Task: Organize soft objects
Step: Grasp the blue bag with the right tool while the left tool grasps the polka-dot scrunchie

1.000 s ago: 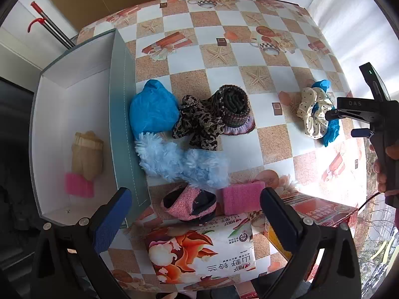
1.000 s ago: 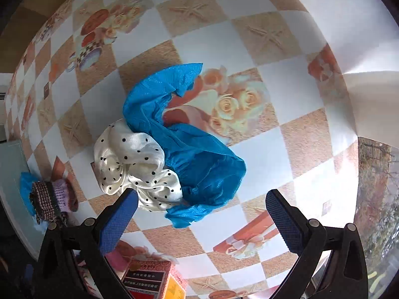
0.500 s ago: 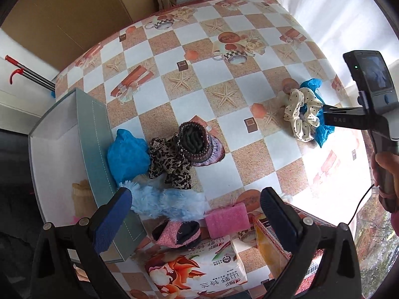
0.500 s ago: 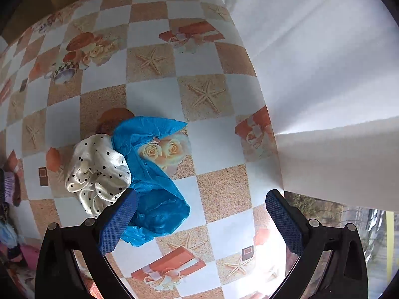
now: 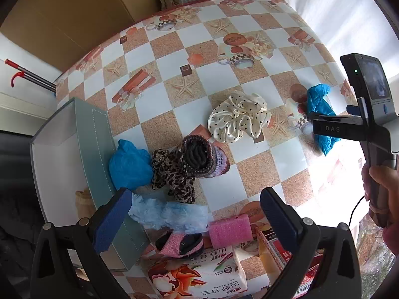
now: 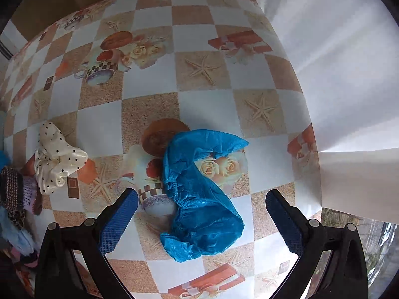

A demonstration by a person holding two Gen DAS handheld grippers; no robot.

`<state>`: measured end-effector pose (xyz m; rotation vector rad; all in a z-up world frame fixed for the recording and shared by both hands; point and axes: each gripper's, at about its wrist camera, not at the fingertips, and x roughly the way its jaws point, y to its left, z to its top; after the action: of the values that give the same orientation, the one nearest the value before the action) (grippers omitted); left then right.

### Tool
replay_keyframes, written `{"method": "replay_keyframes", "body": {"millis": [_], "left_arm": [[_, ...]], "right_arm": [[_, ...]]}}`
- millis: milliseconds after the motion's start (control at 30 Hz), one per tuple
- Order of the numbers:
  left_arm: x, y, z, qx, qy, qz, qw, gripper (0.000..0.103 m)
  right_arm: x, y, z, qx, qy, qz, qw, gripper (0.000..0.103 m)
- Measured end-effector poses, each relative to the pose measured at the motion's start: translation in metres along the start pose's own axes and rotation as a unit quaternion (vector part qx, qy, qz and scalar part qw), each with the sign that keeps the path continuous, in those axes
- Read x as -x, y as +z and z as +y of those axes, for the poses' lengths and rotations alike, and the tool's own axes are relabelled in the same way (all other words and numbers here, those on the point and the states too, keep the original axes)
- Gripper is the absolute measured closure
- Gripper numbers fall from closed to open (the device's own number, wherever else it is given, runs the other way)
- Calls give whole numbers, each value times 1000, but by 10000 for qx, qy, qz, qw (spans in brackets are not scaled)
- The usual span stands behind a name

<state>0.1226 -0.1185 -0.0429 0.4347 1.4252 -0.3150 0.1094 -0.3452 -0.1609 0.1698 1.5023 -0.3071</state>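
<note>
Blue shoe cover (image 6: 199, 199) sits right between the right hand-held gripper (image 6: 202, 219) pads, spread wide for a grab; left hand-held gripper (image 5: 192, 214) also wide, empty, waiting over the pile beside the box (image 5: 99, 154).

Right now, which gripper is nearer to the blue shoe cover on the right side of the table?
Right. The right gripper is open directly around the blue shoe cover. The left gripper hovers over the fluffy pile beside the box, well apart.

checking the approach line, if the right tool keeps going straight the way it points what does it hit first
Most likely the blue shoe cover, lying between the open right tool fingers; depth is hard to judge.
</note>
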Motion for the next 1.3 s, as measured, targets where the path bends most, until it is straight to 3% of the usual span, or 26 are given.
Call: {"method": "replay_keyframes", "body": {"millis": [167, 300, 367, 567, 667, 767, 833, 1067, 1200, 1267, 1300], "left_arm": [[-26, 36, -33, -349, -31, -3, 9994, 0], [-60, 63, -44, -200, -149, 137, 9996, 0], [-77, 74, -48, -70, -226, 251, 9994, 0], [-114, 89, -58, 0, -78, 491, 9988, 0], [-128, 92, -61, -41, -43, 573, 9983, 0], [-142, 92, -61, -46, -51, 700, 9975, 0], [-147, 90, -59, -25, -134, 706, 9974, 0], [-155, 90, -42, 279, -502, 838, 9948, 0], [-156, 96, -40, 273, -460, 1063, 9929, 0], [-151, 102, -50, 130, -397, 947, 9946, 6], [-146, 104, -57, 37, -414, 873, 9953, 14]], "right_arm": [[-27, -27, -26, -348, 265, 444, 9981, 0], [-27, -60, -55, -805, 312, 657, 9941, 0], [-18, -68, -63, -926, 510, 441, 9934, 0], [6, -43, -39, -311, 436, -276, 9982, 0], [-7, -26, -26, -178, 560, -168, 9981, 0], [-23, -20, -14, 60, 425, 28, 9991, 0], [-26, -19, -8, 220, 312, -76, 9992, 0], [-17, -46, -8, 163, 327, -192, 9991, 0], [-19, -21, -3, 253, 365, 49, 9990, 0], [-18, -9, 1, 335, 360, -25, 9988, 7], [-12, -9, 2, 431, 327, -108, 9985, 21]]}}
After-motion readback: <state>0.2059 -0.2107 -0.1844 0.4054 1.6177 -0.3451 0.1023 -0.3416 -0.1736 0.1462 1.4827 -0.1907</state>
